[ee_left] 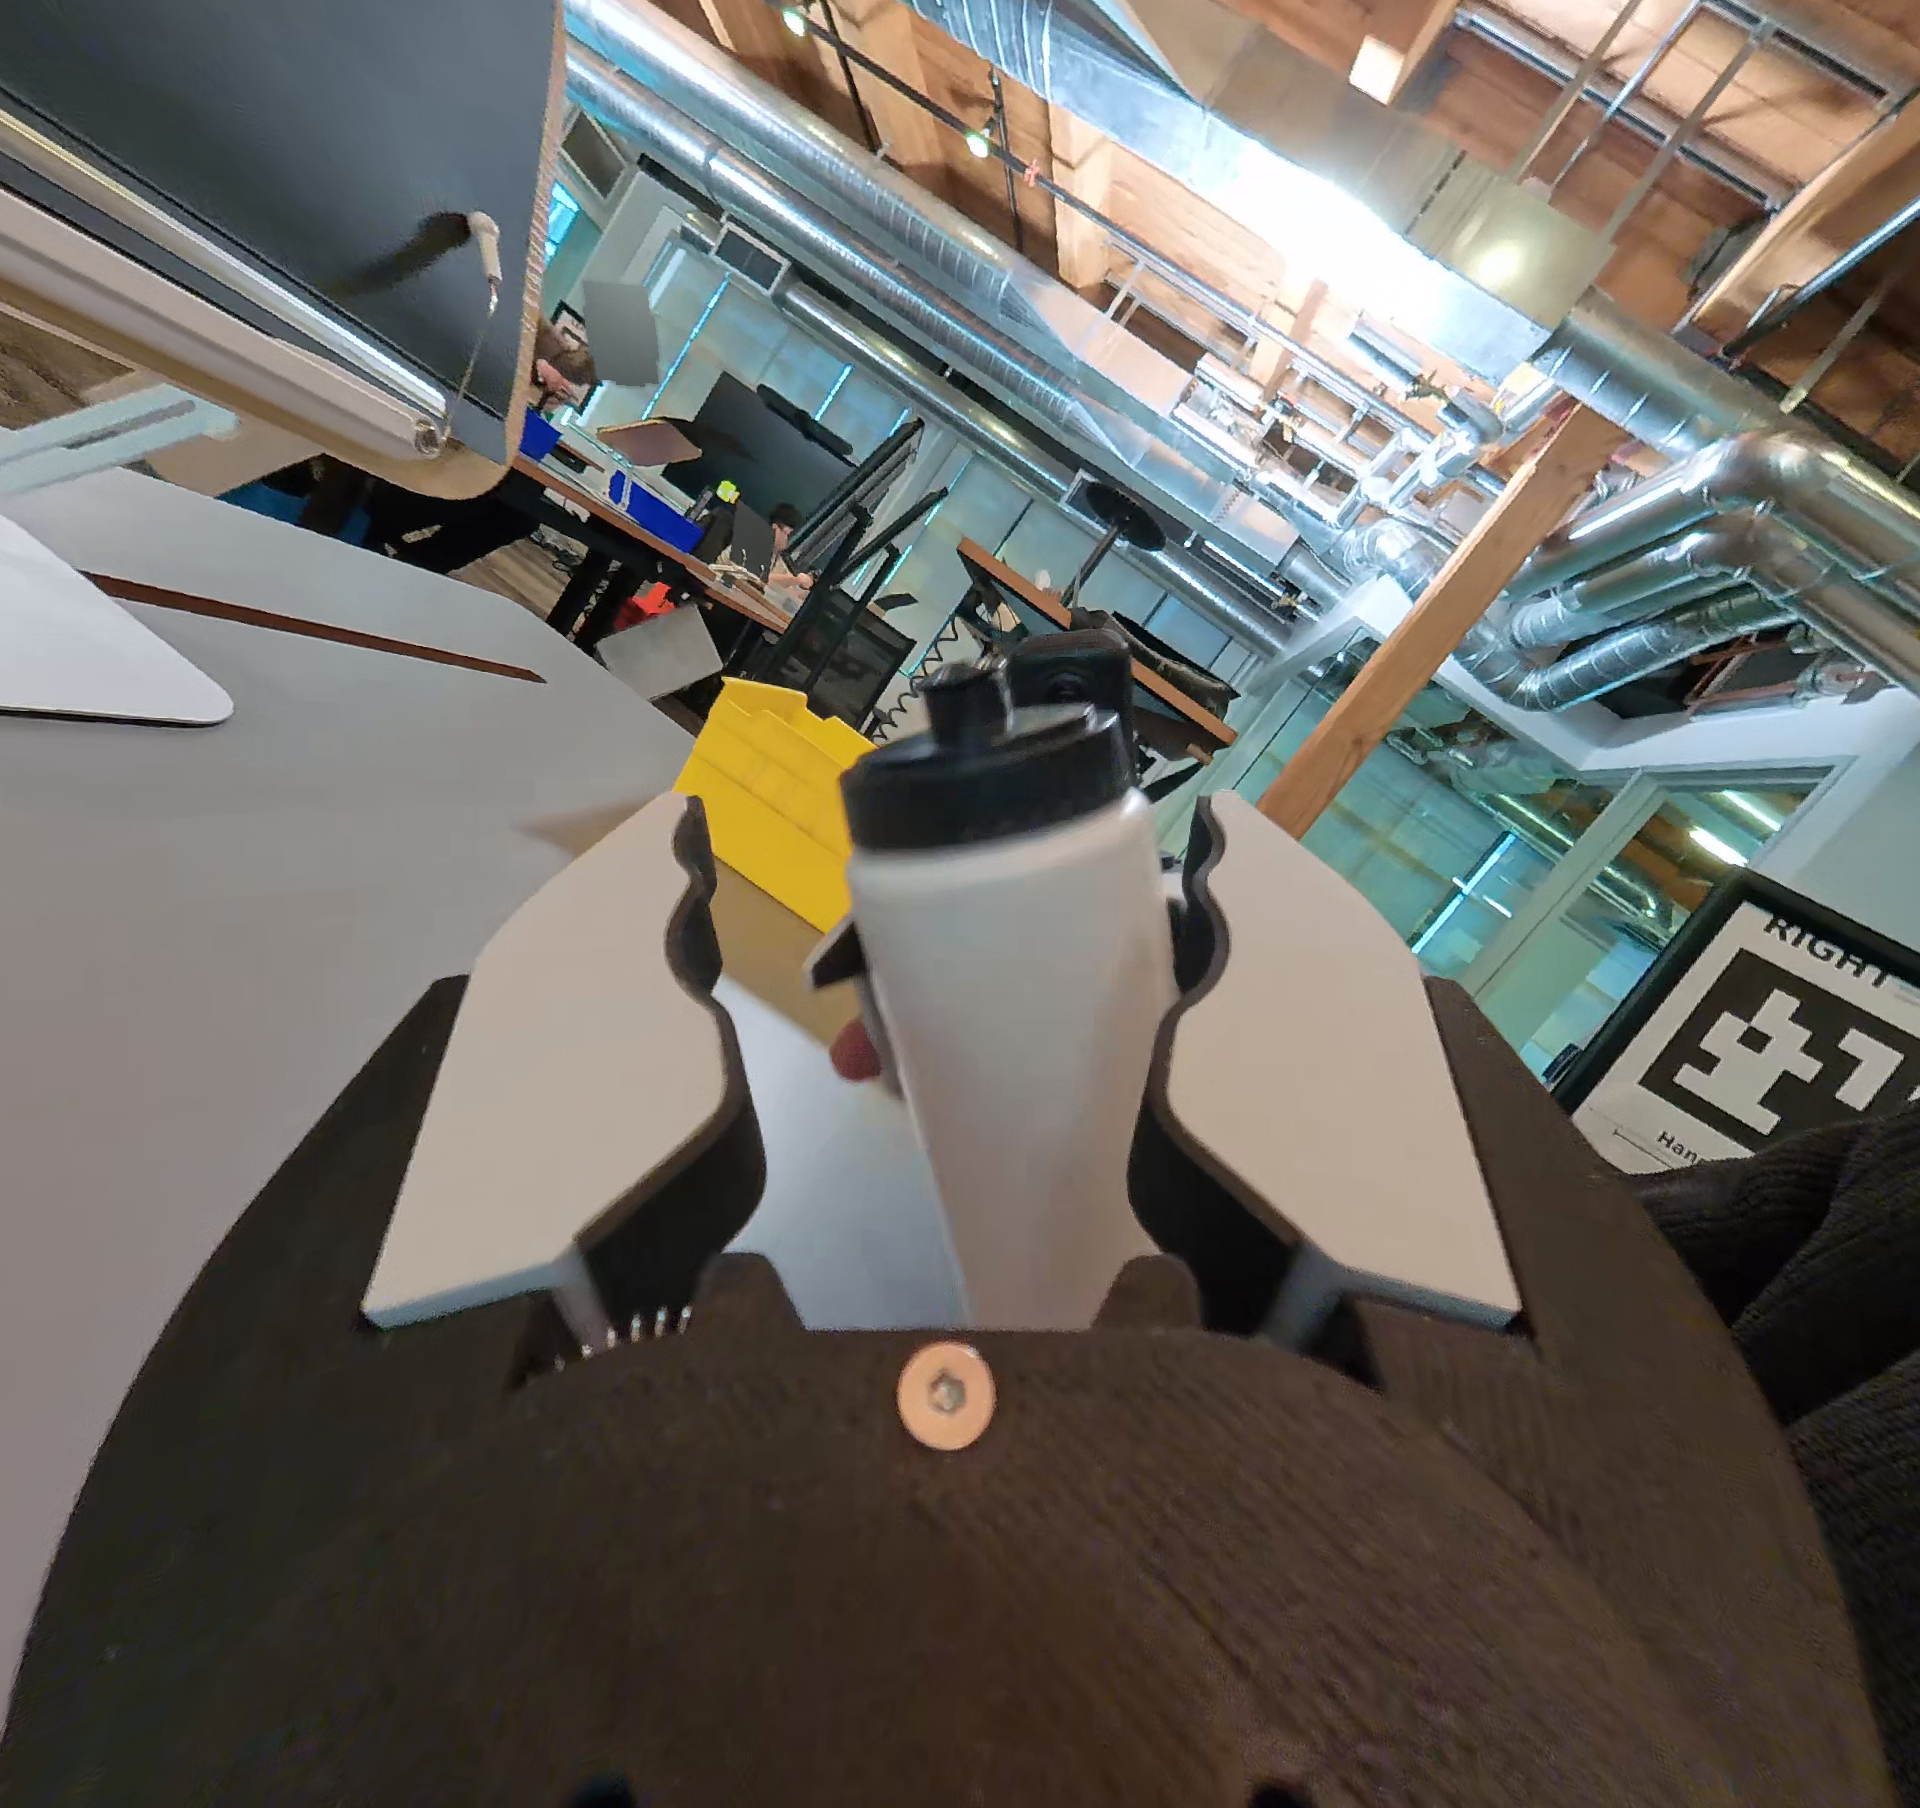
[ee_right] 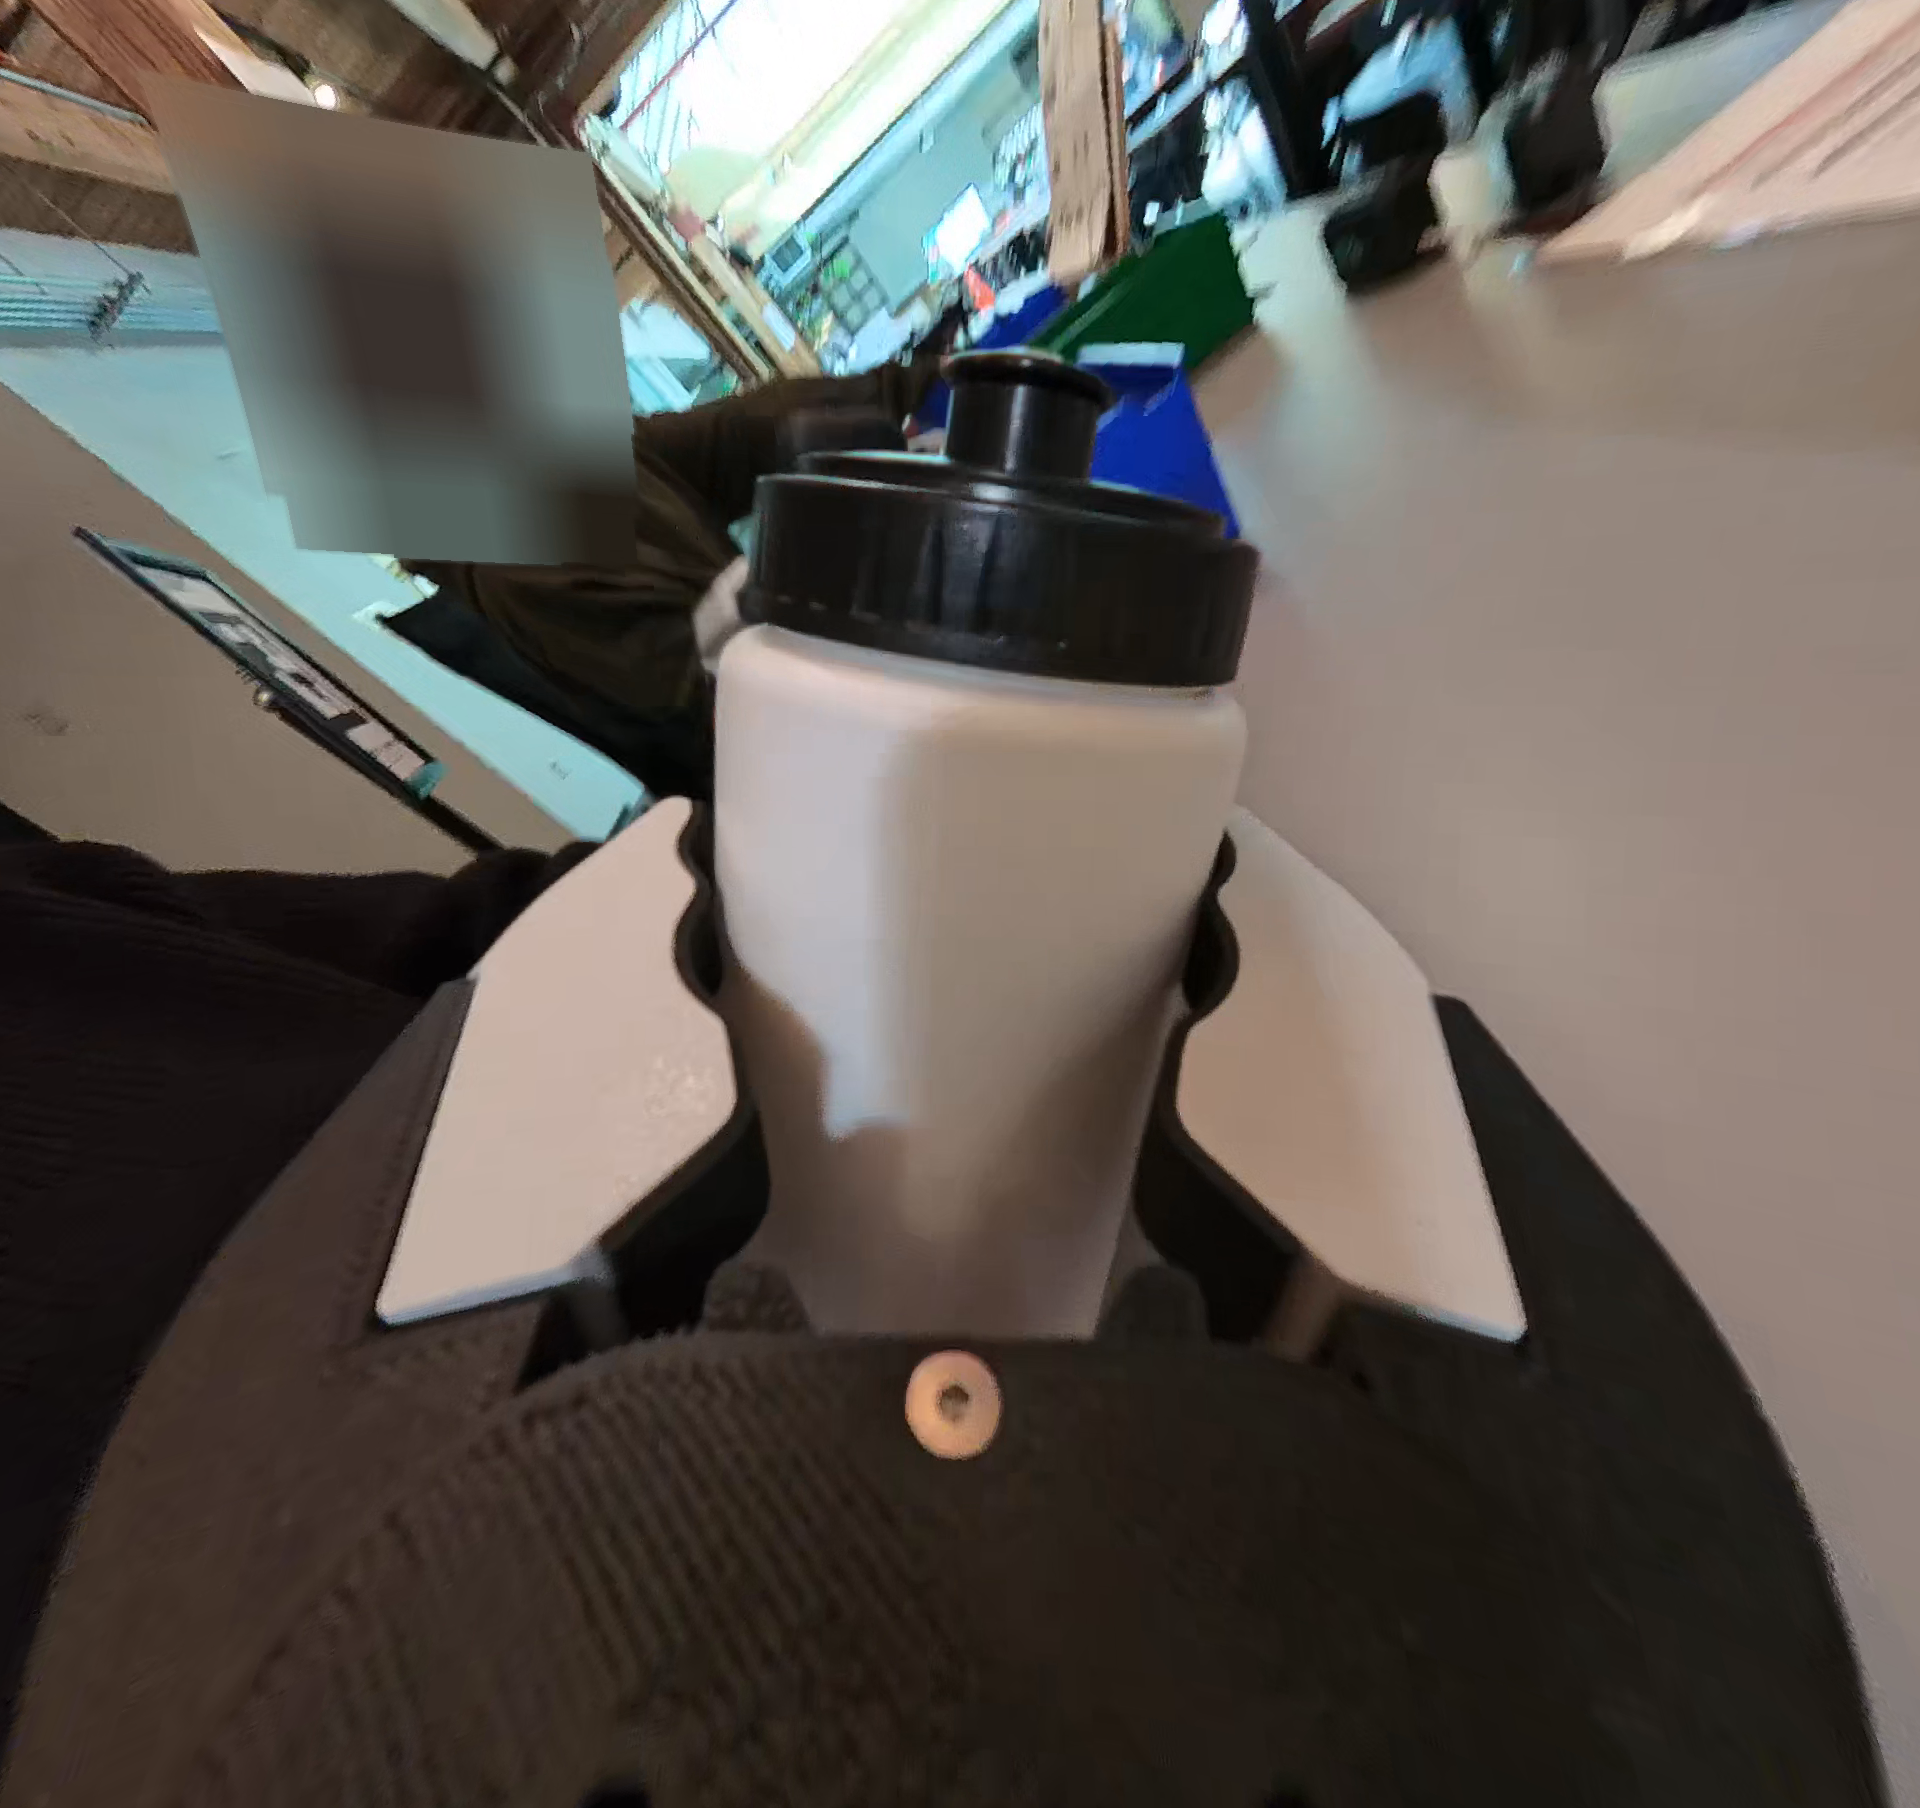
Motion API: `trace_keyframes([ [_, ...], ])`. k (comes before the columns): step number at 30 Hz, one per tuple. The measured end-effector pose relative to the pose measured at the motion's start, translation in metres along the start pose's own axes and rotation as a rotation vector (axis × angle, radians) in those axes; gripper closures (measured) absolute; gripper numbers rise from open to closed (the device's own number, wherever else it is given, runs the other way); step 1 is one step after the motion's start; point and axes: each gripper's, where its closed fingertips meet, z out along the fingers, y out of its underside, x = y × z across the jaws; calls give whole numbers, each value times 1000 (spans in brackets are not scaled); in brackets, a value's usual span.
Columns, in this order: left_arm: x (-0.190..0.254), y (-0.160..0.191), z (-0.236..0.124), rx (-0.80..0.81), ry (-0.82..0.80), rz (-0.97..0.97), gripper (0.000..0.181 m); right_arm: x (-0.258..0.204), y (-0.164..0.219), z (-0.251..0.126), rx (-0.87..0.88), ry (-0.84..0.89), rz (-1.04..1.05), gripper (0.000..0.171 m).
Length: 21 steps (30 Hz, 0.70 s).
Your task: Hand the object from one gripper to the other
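Note:
A white squeeze bottle (ee_right: 966, 927) with a black cap fills the middle of the right wrist view. My right gripper (ee_right: 961, 823) is shut on it, both fingers pressed against its body. In the left wrist view the same bottle (ee_left: 1018, 1010) stands between the fingers of my left gripper (ee_left: 945, 823). The left gripper's jaws are open: the bottle lies against the right finger, with a wide gap to the left finger. Behind the bottle I see part of the right gripper, its camera (ee_left: 1070, 678), and a person's fingertip (ee_left: 857, 1062).
A grey table (ee_left: 312, 875) lies below, with a yellow bin (ee_left: 774, 802) beyond the fingers and a white pad (ee_left: 83, 657) at the left. A black-and-white marker board (ee_left: 1766, 1052) and a dark sleeve (ee_left: 1818, 1239) are at the right. Blue (ee_right: 1153, 449) and green (ee_right: 1153, 293) bins stand on the table. One gripper's finger ends stand about 5 cm off the other's.

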Motion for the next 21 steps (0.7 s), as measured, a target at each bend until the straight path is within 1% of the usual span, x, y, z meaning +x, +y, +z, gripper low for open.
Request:
trace_keyframes([
  [2, -3, -1, -1, 9, -3, -8, 93, -3, -26, -12, 97, 27, -86, 82],
  [5, -6, 1, 0, 3, -16, 0, 92, -21, -69, -31, 216, 68, -282, 81],
  [9, -10, 7, 2, -22, -43, 49, 92, -50, -114, -36, 267, 119, -531, 81],
  [11, -16, 12, 1, -60, -72, 134, 89, -56, -131, -34, 301, 147, -609, 81],
  [13, -37, 20, -4, -124, -170, 264, 85, -56, -145, -34, 372, 173, -646, 81],
  [15, -54, 20, -10, -135, -253, 309, 83, -56, -149, -32, 441, 180, -670, 81],
  [16, -57, 18, -12, -124, -272, 304, 83, -53, -146, -30, 441, 192, -684, 81],
  [18, -58, 15, -13, -98, -284, 285, 81, -50, -136, -27, 411, 234, -713, 81],
  [21, -57, 21, -12, -119, -293, 290, 78, -53, -122, -28, 352, 262, -770, 81],
])
